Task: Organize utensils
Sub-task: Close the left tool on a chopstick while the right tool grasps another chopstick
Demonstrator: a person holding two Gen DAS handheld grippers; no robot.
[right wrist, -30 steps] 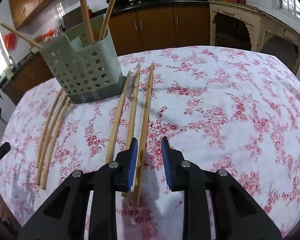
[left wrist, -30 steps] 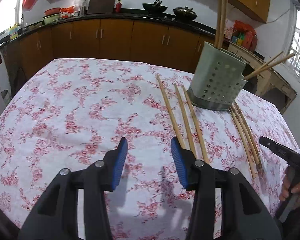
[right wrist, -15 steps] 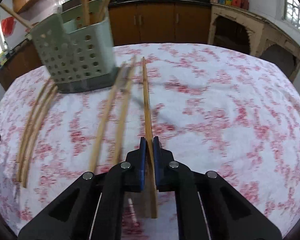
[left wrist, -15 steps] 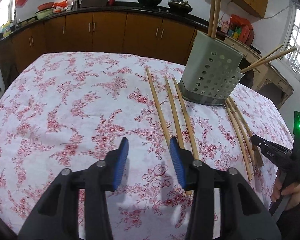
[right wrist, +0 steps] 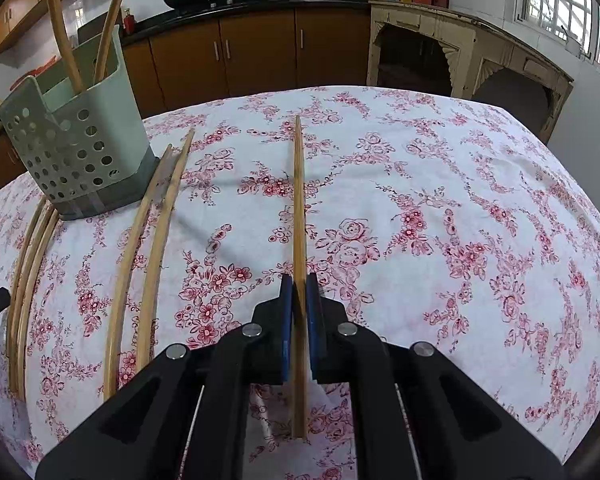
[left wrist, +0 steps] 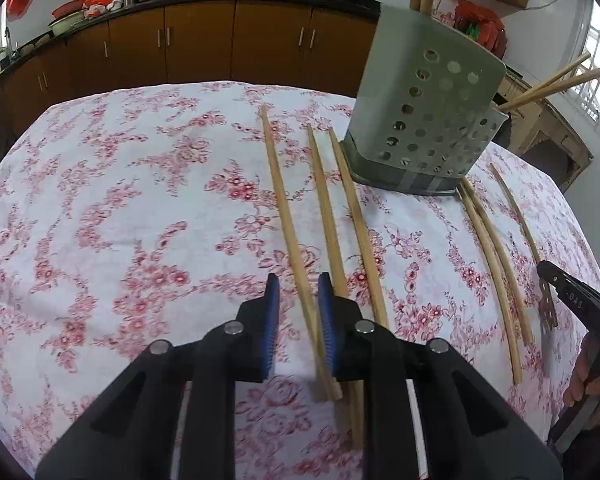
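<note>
A grey-green perforated utensil holder [left wrist: 424, 128] stands on the floral tablecloth with chopsticks sticking out; it also shows in the right wrist view [right wrist: 76, 152]. Three wooden chopsticks lie left of it; my left gripper [left wrist: 298, 312] is open around the leftmost chopstick [left wrist: 284, 208], jaws apart on either side. My right gripper [right wrist: 299, 304] is shut on a chopstick [right wrist: 299, 208] and holds it just above the cloth, pointing forward. Two chopsticks [right wrist: 152, 240] lie to its left.
More chopsticks [left wrist: 496, 256] lie right of the holder and show at the far left in the right wrist view [right wrist: 26, 280]. The right gripper's fingers [left wrist: 568, 296] show at the left view's right edge. Wooden cabinets [left wrist: 204, 52] and a cream sideboard [right wrist: 460, 52] stand beyond the table.
My right gripper closed on a chopstick and lifted it away to the right of the other two. My left gripper moved forward and narrowed around the leftmost chopstick.
</note>
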